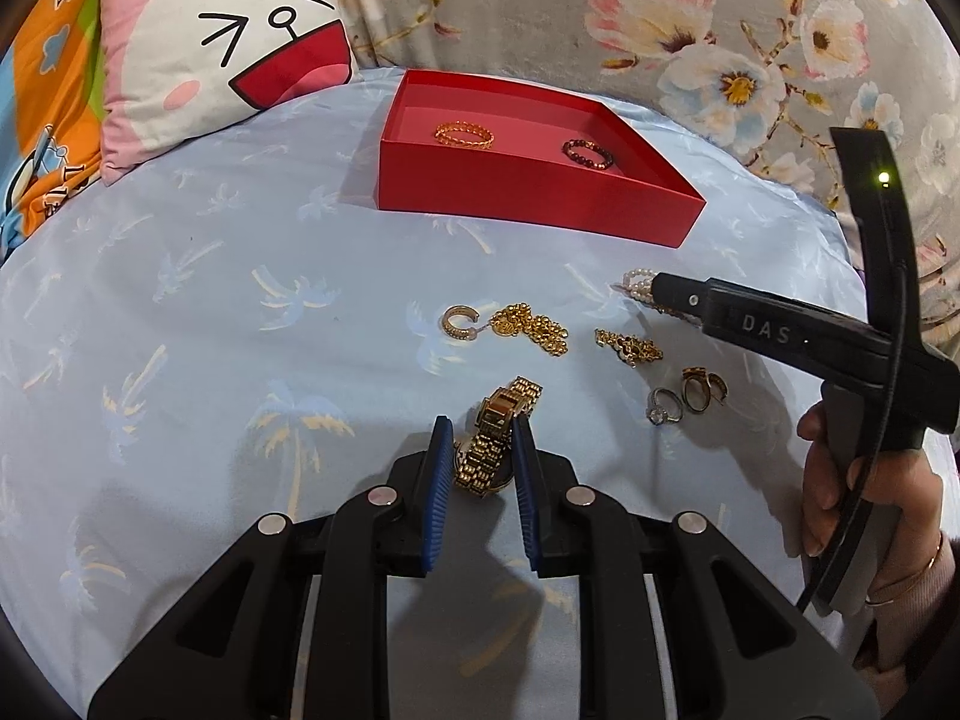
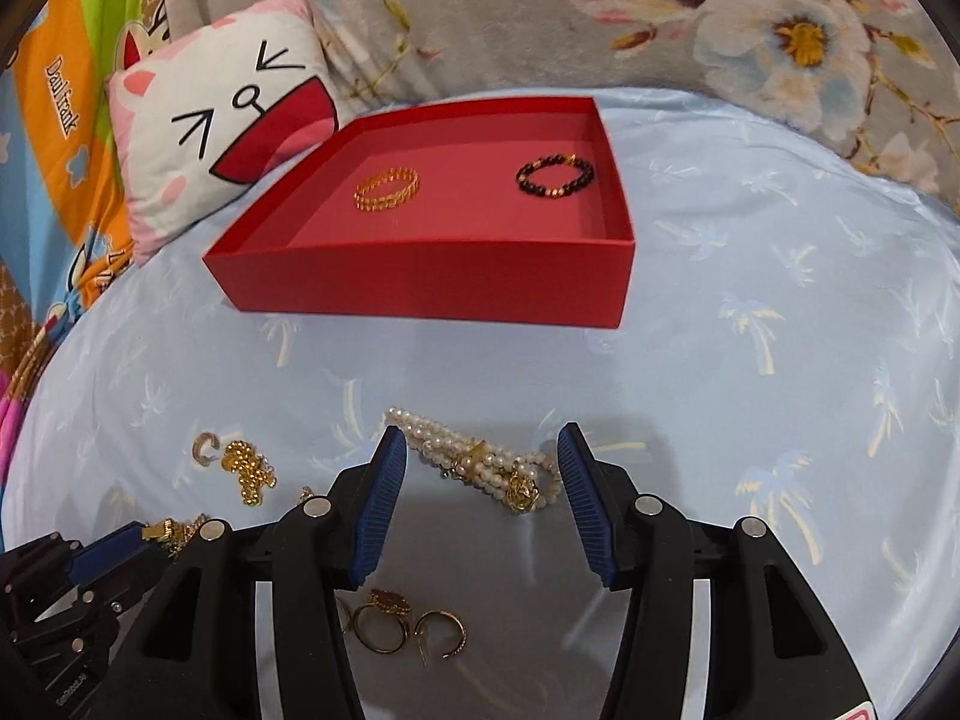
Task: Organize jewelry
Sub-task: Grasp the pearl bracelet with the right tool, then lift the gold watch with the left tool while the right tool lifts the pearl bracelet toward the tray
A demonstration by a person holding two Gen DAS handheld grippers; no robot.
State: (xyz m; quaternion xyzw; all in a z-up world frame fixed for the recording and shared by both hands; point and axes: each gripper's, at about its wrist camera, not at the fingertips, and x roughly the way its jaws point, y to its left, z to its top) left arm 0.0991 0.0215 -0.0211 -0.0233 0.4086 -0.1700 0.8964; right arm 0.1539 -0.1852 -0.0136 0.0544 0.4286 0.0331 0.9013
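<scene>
A red box (image 1: 528, 204) (image 2: 420, 282) holds a gold bracelet (image 1: 464, 135) (image 2: 387, 187) and a dark bead bracelet (image 1: 588, 154) (image 2: 555, 176). My left gripper (image 1: 480, 435) is narrowly open, its jaws on either side of a gold watch (image 1: 495, 438) lying on the blue sheet. My right gripper (image 2: 477, 450) (image 1: 651, 291) is open, its jaws on either side of a pearl bracelet (image 2: 480, 462) (image 1: 637, 283). A gold chain (image 1: 531, 327) (image 2: 247, 471), an ear cuff (image 1: 459, 322) (image 2: 205, 449), a pendant piece (image 1: 629, 346) and rings (image 1: 690, 399) (image 2: 384, 624) lie loose.
A cat-face pillow (image 1: 228, 54) (image 2: 228, 120) lies left of the box. A floral blanket (image 1: 660, 30) (image 2: 660, 18) runs behind it. The person's right hand (image 1: 840, 492) holds the right gripper's handle.
</scene>
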